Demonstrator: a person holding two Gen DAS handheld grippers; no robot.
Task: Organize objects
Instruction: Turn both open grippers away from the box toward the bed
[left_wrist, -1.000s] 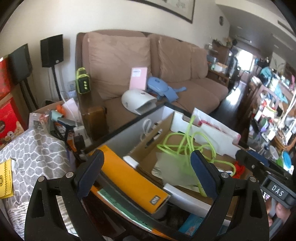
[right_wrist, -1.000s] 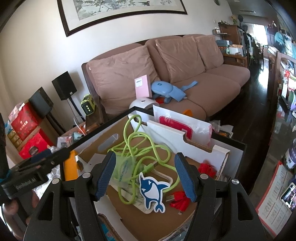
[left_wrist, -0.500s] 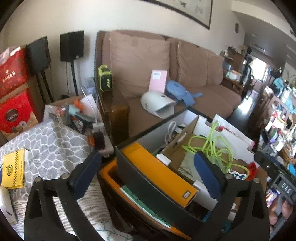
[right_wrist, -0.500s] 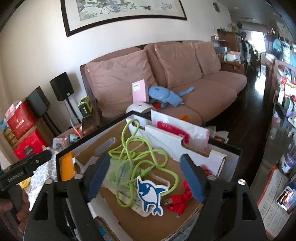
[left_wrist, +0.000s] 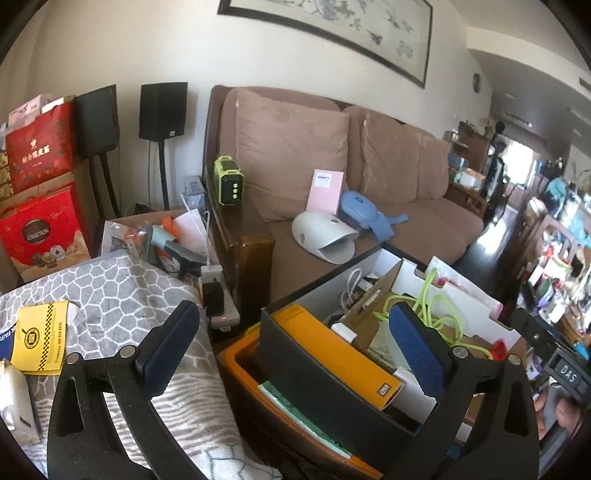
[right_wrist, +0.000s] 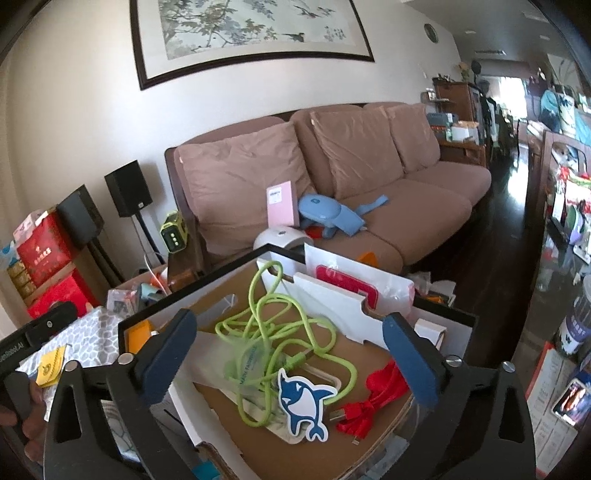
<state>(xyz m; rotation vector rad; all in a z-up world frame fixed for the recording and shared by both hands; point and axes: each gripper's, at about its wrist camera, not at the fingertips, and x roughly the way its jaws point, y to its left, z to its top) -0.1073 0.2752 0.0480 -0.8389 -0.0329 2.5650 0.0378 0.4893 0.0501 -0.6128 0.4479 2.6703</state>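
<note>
Claws: left claw (left_wrist: 293, 349) wide open, empty, over black box (left_wrist: 332, 391) edge | right claw (right_wrist: 290, 356) opening, nothing gripped, green cable (right_wrist: 280, 332) lying loose between pads at frame centre beside whale sticker (right_wrist: 301, 404) | writing: "COLLECTION" on red box (left_wrist: 38, 230) far left; "DAS" on other claw's handle (left_wrist: 567, 369), lower right.
</note>
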